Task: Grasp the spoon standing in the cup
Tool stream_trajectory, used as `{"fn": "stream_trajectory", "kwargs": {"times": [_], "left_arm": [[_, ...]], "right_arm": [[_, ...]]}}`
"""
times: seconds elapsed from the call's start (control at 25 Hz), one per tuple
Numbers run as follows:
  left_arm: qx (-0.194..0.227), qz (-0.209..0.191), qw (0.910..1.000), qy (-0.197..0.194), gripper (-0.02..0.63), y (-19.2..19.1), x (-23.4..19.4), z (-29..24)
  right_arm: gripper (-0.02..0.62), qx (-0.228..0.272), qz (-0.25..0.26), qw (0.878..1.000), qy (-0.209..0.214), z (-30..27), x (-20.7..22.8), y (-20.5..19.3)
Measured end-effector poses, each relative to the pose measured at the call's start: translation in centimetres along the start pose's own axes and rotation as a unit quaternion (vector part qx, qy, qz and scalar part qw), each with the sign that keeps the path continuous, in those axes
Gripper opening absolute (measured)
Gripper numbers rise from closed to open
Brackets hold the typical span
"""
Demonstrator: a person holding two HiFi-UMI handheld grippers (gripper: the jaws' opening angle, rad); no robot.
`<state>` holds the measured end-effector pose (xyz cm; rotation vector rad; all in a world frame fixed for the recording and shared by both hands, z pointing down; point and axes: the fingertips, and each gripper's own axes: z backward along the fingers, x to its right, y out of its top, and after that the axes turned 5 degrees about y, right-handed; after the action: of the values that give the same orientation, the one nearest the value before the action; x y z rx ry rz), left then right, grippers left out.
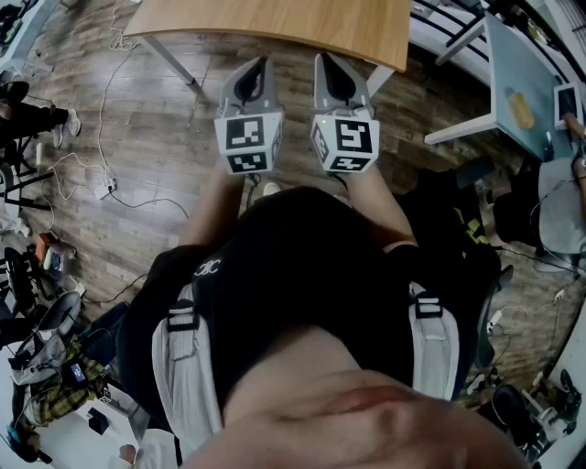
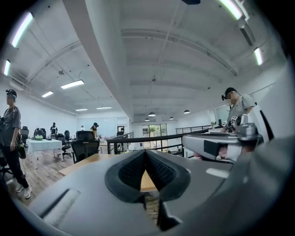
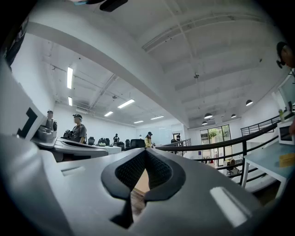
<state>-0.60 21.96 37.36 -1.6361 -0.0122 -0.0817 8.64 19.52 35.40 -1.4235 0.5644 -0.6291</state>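
No cup or spoon shows in any view. In the head view both grippers are held side by side in front of the person's body, pointing at the near edge of a wooden table (image 1: 302,23). My left gripper (image 1: 260,62) has its jaws together with nothing between them, and so does my right gripper (image 1: 328,59). In the left gripper view the dark pads meet at the tip (image 2: 146,152), with a strip of wooden tabletop (image 2: 146,182) seen through the gap below. The right gripper view shows the same closed tip (image 3: 145,151). Both look level across an open office.
Cables (image 1: 110,188) trail over the wood floor at left. Bags and gear (image 1: 46,357) lie at lower left. A white desk (image 1: 513,87) stands at the right. A black railing (image 3: 216,146) and standing people (image 2: 11,133) are seen in the gripper views.
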Motion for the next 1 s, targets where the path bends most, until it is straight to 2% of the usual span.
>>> {"fn": "stream_trajectory", "kwargs": {"times": [0.36,0.48,0.76,1.0], "left_arm": [[0.003,0.001,1.0,0.005,0.012,-0.1,-0.6,0.3],[0.003,0.009,1.0,0.004,0.012,0.2,-0.6,-0.1],[0.004,0.012,0.9998,-0.014,0.012,-0.5,-0.7,-1.1],[0.011,0.021,0.9994,-0.024,0.012,-0.2,-2.9,-1.6]], "right_arm": [[-0.002,0.001,-0.017,1.0,-0.003,0.1,-0.2,-0.4],[-0.002,-0.003,-0.007,1.0,-0.007,-0.2,0.0,-0.5],[-0.002,-0.006,-0.002,1.0,-0.02,-0.7,-0.1,-1.1],[-0.002,-0.018,0.007,0.999,-0.03,-2.5,-1.4,-1.8]]}}
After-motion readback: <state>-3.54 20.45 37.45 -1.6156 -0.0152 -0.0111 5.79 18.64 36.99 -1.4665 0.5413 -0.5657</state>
